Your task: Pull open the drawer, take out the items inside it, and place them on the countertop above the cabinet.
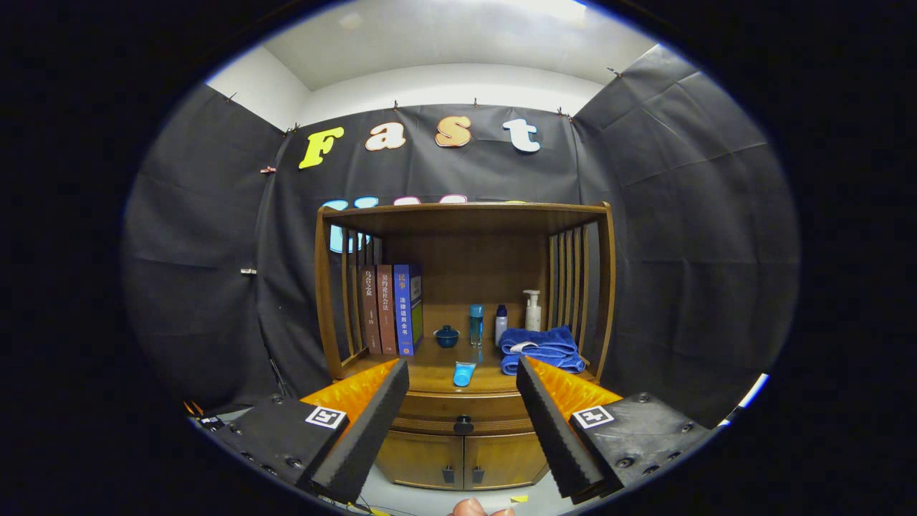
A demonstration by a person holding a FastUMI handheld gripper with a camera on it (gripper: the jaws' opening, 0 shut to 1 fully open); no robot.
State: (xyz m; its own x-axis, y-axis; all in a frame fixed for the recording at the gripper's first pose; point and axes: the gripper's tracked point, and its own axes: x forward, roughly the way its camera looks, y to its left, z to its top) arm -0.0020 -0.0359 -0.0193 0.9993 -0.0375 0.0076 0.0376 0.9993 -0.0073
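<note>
The wooden cabinet (462, 315) stands ahead of the gripper (462, 380), whose fingers are spread wide, holding nothing. Its drawer (462, 412) is closed, knob (463, 424) between the fingers. On the cabinet's countertop (437, 362) lie a folded blue towel (541, 349) and blue tube (464, 373).

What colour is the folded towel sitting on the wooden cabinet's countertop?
Blue. The towel lies folded on the countertop, beyond the open gripper; the gripper view shows it.
</note>
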